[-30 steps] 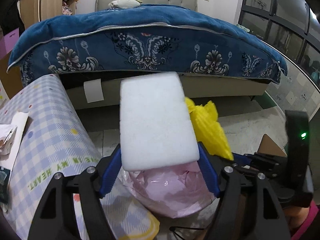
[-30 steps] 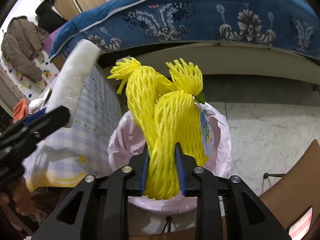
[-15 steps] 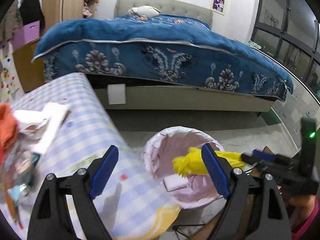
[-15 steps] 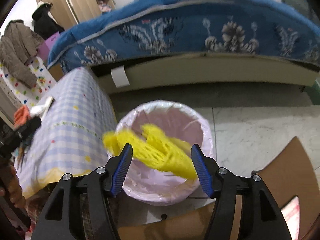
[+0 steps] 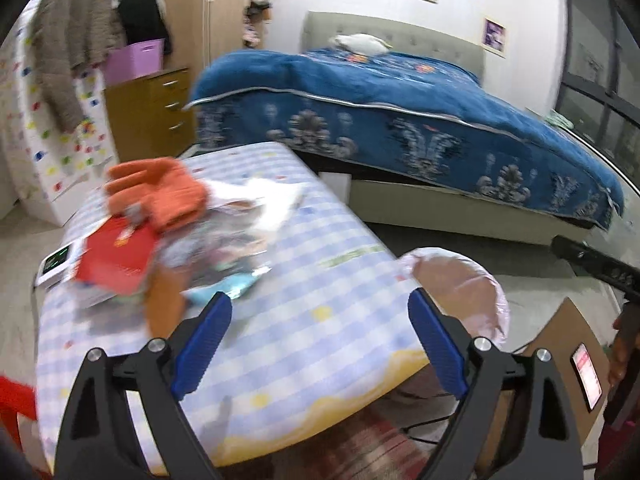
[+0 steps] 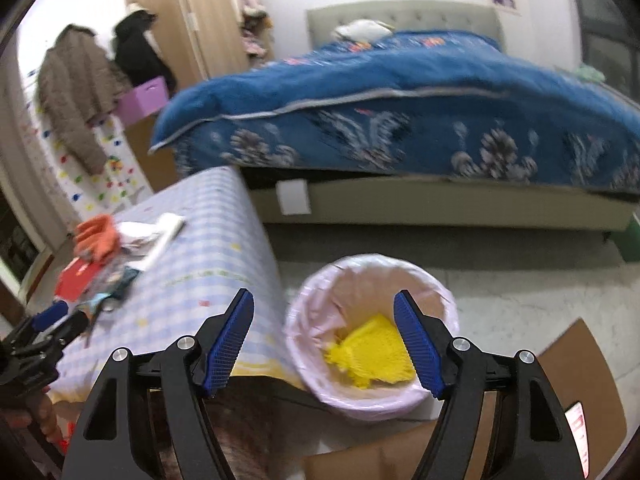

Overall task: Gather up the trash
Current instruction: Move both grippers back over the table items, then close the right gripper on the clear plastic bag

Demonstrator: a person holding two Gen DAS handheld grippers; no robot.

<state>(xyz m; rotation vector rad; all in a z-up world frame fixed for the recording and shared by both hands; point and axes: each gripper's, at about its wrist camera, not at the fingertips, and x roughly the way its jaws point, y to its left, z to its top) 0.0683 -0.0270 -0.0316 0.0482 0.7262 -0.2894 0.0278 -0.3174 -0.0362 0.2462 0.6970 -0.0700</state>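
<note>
Your right gripper (image 6: 324, 344) had its blue-padded jaws opening wide with nothing clamped between them, poised above the round bin lined with a pale pink plastic bag (image 6: 436, 292), inside which lay the yellow foam fruit netting (image 6: 370, 350). Your left gripper (image 5: 320, 340) was likewise opening and empty, held over the table covered in a blue-and-white checked cloth (image 5: 304, 320). Beyond it on that cloth sat the remaining heap: an orange knitted glove (image 5: 160, 188), a red paper packet (image 5: 116, 254) and crumpled white paper (image 5: 276, 200), with the pink-lined bin just beside the table's edge.
</note>
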